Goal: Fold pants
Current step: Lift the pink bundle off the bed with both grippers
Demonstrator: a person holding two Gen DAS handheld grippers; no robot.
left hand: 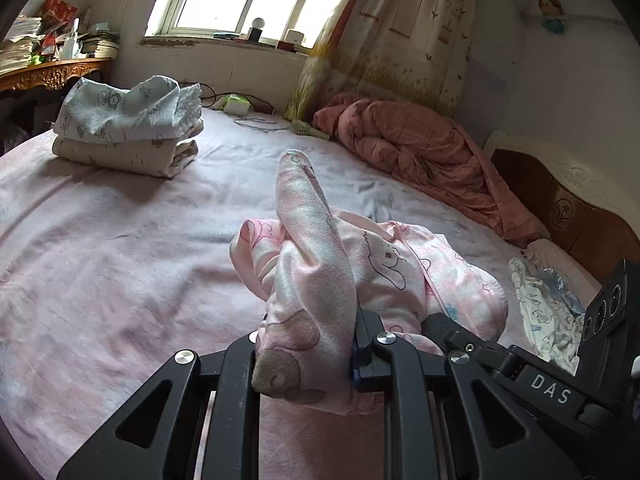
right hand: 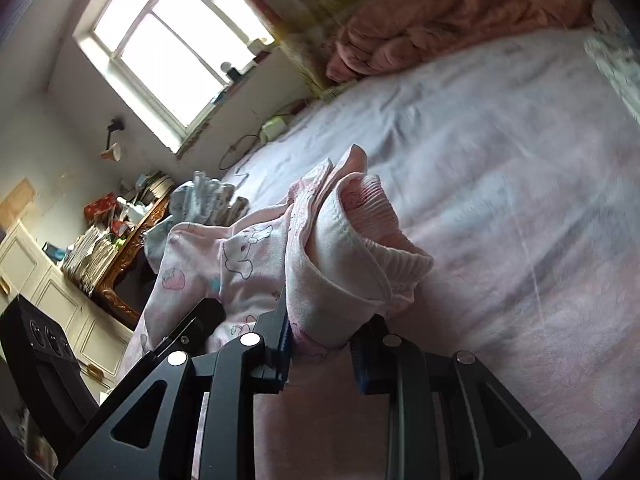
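1. The left gripper (left hand: 306,354) is clamped on a bunch of the pink pants (left hand: 384,276), a soft fleecy fabric printed with cartoon animals; one fold stands up like a cone.
2. The right gripper (right hand: 320,350) pinches the ribbed waistband of the same pants (right hand: 240,264). It is rolled to the side, so the room looks tilted.
3. The pants hang between both grippers, just above the fuzzy pink bed sheet (left hand: 120,248).
4. Further away, folded white cloths (left hand: 128,124) are stacked, and a crumpled salmon quilt (left hand: 424,148) lies beside the curtain (left hand: 400,32).
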